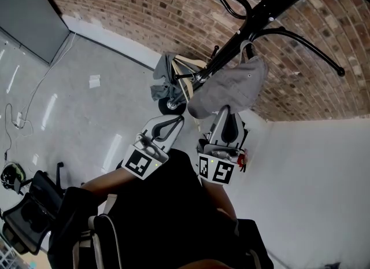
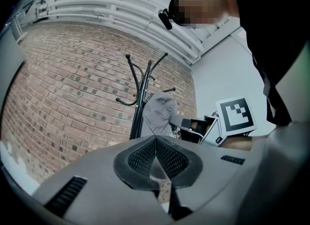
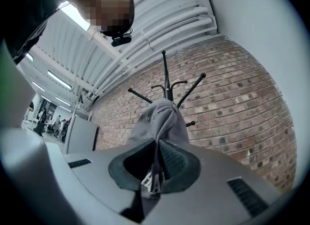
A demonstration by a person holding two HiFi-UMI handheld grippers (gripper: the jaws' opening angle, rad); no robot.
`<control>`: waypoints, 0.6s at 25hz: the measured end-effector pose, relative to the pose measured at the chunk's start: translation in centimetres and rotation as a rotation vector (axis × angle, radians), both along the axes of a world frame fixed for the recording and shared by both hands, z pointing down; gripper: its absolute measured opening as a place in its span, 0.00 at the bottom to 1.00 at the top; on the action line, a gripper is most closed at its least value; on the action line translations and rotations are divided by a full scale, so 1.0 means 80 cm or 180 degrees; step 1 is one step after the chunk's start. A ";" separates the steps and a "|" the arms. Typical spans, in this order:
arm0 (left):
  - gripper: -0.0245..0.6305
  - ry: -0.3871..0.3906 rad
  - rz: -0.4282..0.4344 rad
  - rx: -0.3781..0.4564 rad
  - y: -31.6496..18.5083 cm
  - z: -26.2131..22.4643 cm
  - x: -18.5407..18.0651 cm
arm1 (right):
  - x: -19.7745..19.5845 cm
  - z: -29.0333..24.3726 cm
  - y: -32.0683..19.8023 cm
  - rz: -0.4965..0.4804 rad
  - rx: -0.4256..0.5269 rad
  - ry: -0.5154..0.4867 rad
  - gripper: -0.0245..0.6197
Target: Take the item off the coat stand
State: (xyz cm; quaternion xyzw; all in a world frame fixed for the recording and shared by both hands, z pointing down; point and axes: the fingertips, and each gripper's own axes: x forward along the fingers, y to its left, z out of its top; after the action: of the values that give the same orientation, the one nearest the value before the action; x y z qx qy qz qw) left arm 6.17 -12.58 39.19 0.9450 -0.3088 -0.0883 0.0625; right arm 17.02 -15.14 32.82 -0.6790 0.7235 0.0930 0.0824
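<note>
Because your right gripper (image 3: 156, 166) is clamped only on the lower edge of the grey cap (image 3: 162, 120), which hangs just ahead of its jaws, the soft cloth could slip out if you tug sharply. It could also catch on its hook of the coat stand (image 3: 165, 74) above and rock the pole. Your left gripper (image 2: 156, 154), alongside, is closed on nothing. The cap is limp woven fabric, domed, with small eyelets. The stand is thin black metal with curved, knob-tipped arms.
</note>
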 end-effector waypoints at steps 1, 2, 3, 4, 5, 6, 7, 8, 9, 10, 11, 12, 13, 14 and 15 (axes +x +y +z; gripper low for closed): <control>0.07 0.0003 0.0004 0.0009 0.001 0.000 0.000 | 0.001 -0.002 0.001 0.0020 0.0008 0.0014 0.10; 0.07 0.0009 0.0009 0.0015 0.001 -0.001 -0.001 | 0.002 -0.005 0.002 0.0042 0.0017 0.0031 0.10; 0.07 0.0021 0.0013 0.0018 0.001 -0.001 -0.001 | 0.002 -0.008 0.003 0.0063 0.0030 0.0047 0.10; 0.07 0.0036 0.0017 0.0016 0.000 -0.001 -0.002 | 0.002 -0.011 0.004 0.0078 0.0046 0.0059 0.10; 0.07 0.0048 0.0022 0.0009 0.000 -0.001 -0.002 | 0.002 -0.014 0.005 0.0088 0.0062 0.0065 0.10; 0.07 0.0052 0.0027 -0.0001 -0.001 -0.001 -0.002 | 0.002 -0.017 0.006 0.0093 0.0078 0.0064 0.10; 0.07 0.0050 0.0034 -0.0010 -0.001 0.000 -0.003 | 0.003 -0.020 0.007 0.0097 0.0094 0.0060 0.10; 0.07 0.0047 0.0041 -0.0010 -0.001 0.000 -0.002 | 0.003 -0.022 0.007 0.0102 0.0110 0.0055 0.10; 0.07 0.0043 0.0048 0.0000 -0.001 -0.001 -0.002 | 0.003 -0.024 0.008 0.0106 0.0126 0.0050 0.10; 0.07 0.0040 0.0053 0.0013 0.000 -0.002 -0.002 | 0.003 -0.027 0.009 0.0106 0.0142 0.0044 0.10; 0.07 0.0038 0.0055 0.0021 0.001 -0.002 -0.002 | 0.003 -0.029 0.010 0.0100 0.0160 0.0040 0.10; 0.07 0.0038 0.0052 0.0022 0.001 -0.003 -0.003 | 0.002 -0.032 0.011 0.0090 0.0179 0.0039 0.10; 0.07 0.0040 0.0045 0.0016 0.001 -0.003 -0.004 | 0.001 -0.035 0.012 0.0081 0.0199 0.0038 0.10; 0.07 0.0039 0.0037 0.0009 0.001 -0.003 -0.005 | 0.000 -0.038 0.012 0.0075 0.0220 0.0038 0.10; 0.07 0.0035 0.0029 0.0002 0.001 -0.002 -0.007 | 0.000 -0.041 0.013 0.0073 0.0239 0.0038 0.10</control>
State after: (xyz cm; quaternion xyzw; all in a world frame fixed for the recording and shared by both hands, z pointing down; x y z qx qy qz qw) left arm 5.64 -12.53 39.00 0.9459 -0.3041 -0.0934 0.0643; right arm 17.00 -14.14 29.52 -0.6831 0.7122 0.1252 0.1025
